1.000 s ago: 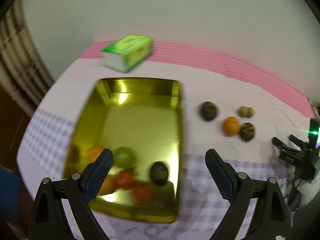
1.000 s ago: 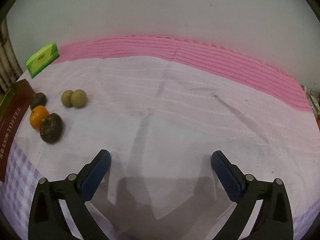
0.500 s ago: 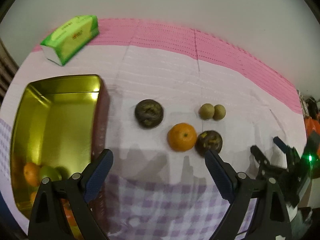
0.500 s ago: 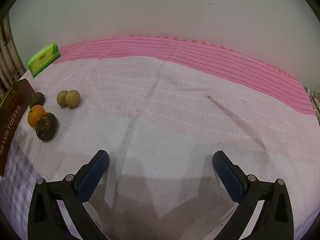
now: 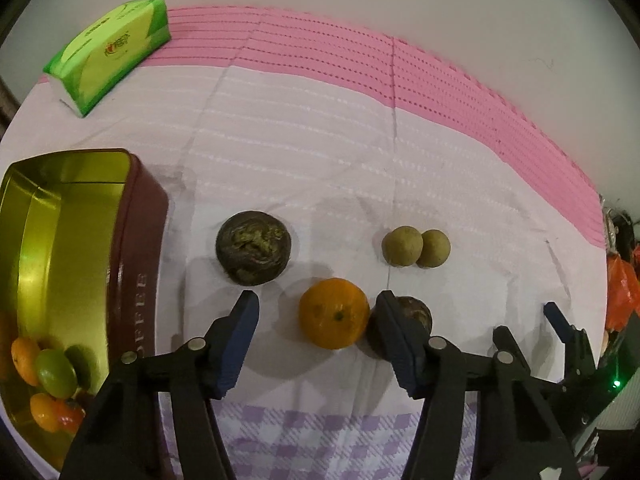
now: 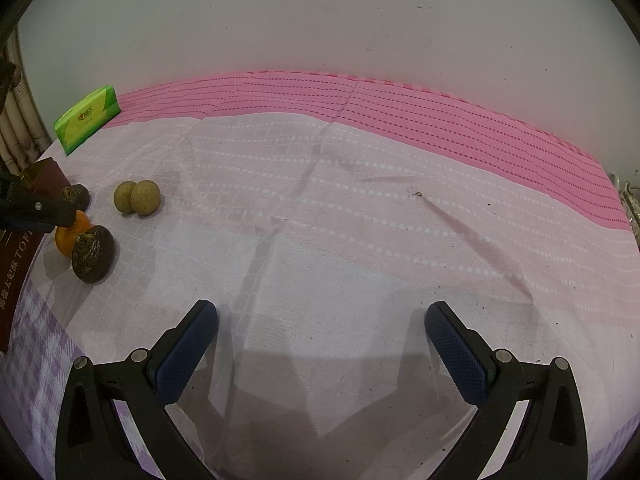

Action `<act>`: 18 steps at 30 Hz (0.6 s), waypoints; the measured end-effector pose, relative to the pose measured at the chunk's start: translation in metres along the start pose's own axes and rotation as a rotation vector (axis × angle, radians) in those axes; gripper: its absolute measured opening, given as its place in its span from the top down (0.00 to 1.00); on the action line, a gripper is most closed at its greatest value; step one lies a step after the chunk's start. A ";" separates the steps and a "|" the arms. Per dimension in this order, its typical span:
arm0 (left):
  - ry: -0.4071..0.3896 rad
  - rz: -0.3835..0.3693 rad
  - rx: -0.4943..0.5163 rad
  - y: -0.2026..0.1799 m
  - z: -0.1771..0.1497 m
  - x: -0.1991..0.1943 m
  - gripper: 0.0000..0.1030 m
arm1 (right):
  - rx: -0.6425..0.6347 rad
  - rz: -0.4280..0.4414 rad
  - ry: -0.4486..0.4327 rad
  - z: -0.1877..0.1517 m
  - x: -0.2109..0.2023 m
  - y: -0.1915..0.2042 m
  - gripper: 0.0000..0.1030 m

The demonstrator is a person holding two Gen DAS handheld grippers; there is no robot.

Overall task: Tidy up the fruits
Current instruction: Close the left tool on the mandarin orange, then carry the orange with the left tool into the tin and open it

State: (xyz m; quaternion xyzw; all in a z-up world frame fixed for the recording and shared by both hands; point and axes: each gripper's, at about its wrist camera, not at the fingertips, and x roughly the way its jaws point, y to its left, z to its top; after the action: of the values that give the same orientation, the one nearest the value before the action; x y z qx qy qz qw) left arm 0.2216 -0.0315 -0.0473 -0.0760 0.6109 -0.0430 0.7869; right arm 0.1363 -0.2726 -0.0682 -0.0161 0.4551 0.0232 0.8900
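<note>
Fruit lies loose on the pink-and-white cloth (image 5: 304,128), and the orange (image 5: 334,313) serves as the landmark. Left gripper (image 5: 316,332) hangs just above it with jaws spread wide on either side, holding nothing; whether a pad touches the fruit cannot be told. Touching the orange on its right sits a dark wrinkled fruit (image 5: 416,320), half hidden behind the right-hand finger (image 5: 396,340), which crowds that side of the orange. Beyond the orange and to its left rests a second dark fruit (image 5: 253,247), apart from it. Beyond and to its right, two small tan-green round fruits (image 5: 416,248) touch each other. Well left of the orange stands a gold-lined tin (image 5: 72,248) with a maroon wall, holding small oranges and a green fruit (image 5: 56,373) in its near corner. Far beyond, at the cloth's back left, lies a green tissue pack (image 5: 112,50).

Right gripper (image 6: 322,344) hovers over bare cloth well to the right of the orange (image 6: 68,236), jaws wide apart and empty. From its view the left tool's arm covers part of the orange.
</note>
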 end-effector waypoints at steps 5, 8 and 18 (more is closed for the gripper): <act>0.016 -0.016 0.009 -0.003 0.001 0.010 0.60 | 0.000 0.000 0.000 0.000 0.000 0.000 0.00; 0.014 -0.024 0.014 -0.005 0.001 0.011 0.65 | 0.000 0.000 0.000 0.000 0.000 0.000 0.00; -0.007 -0.029 0.015 0.003 -0.012 -0.004 0.66 | 0.000 0.001 0.000 0.000 0.000 0.000 0.00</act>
State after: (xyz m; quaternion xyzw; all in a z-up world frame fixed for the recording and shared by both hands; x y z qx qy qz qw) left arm 0.2086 -0.0293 -0.0473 -0.0790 0.6065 -0.0586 0.7890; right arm 0.1364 -0.2729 -0.0682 -0.0159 0.4552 0.0234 0.8900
